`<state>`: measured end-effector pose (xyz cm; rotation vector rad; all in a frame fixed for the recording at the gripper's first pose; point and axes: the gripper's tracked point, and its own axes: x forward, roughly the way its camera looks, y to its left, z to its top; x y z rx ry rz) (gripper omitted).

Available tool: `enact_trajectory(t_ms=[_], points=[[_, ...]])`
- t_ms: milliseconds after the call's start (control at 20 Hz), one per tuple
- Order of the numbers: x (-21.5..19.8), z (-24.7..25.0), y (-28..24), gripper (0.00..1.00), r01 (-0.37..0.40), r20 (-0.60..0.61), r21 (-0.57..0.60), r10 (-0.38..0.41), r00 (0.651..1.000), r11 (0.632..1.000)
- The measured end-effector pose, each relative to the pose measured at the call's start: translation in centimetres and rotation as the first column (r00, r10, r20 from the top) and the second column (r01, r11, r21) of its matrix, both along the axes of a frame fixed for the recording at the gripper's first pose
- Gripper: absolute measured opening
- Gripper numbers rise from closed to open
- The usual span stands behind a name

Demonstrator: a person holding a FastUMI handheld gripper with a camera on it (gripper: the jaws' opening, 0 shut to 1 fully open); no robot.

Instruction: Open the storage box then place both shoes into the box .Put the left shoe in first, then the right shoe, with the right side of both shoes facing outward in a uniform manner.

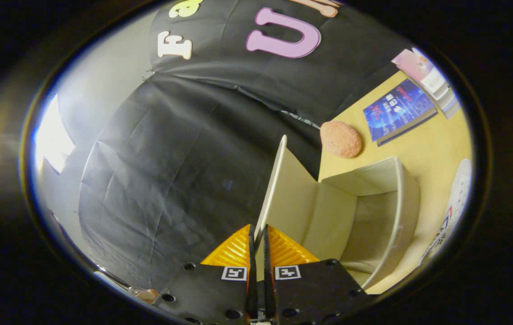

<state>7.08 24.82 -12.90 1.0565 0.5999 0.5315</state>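
On the tabletop (423,149), the storage box (373,216) stands open and empty; the tongs (258,239) clamp its lid (274,180). Both shoes remain.

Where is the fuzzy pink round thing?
In the gripper view, the pink round thing lies on the yellow table, beyond the open storage box and beside the blue book. The hand-held gripper pinches the box's lid.
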Motion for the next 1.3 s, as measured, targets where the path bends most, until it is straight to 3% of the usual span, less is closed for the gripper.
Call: enact_trajectory(t_ms=[250,500,700,850,1300], points=[[2.6,-0.1,7.0,0.09,-0.075,-0.02,-0.016,0.075,0.997,0.997],[4.9,-1.4,12.1,0.11,-0.075,-0.101,0.0,0.074,0.992,0.997],[6.0,-2.9,13.2,0.13,-0.068,-0.138,-0.011,0.066,0.988,0.998],[6.9,-4.3,12.9,0.32,-0.049,-0.168,-0.047,0.041,0.985,0.998],[6.2,-4.7,9.3,0.32,-0.013,-0.169,-0.084,-0.002,0.986,0.996]])
